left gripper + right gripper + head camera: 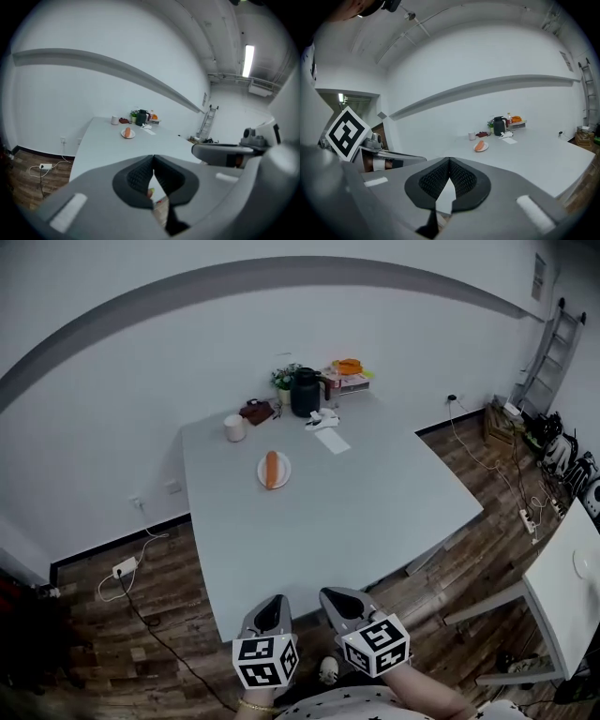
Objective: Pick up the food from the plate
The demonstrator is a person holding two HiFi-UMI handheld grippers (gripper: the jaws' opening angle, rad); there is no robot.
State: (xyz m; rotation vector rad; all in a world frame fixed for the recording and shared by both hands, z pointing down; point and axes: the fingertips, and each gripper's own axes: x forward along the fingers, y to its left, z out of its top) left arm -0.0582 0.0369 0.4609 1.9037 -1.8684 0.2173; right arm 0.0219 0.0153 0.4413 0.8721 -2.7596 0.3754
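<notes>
An orange sausage-shaped piece of food (pixel 272 468) lies on a small white plate (pixel 262 476) near the middle-back of the pale table (pixel 319 512). The food (pixel 127 132) also shows far off in the left gripper view, and the food (pixel 480 146) in the right gripper view. My left gripper (pixel 273 606) and right gripper (pixel 336 599) are held side by side below the table's near edge, far from the plate. Both are shut with their tips together and nothing between them.
At the table's back stand a black jug (pixel 305 392), a white cup (pixel 234 427), a small plant (pixel 284 378), a box with orange items (pixel 348 372) and papers (pixel 330 435). Cables and a socket strip (pixel 124 568) lie on the wooden floor. Another white table (pixel 574 596) stands right.
</notes>
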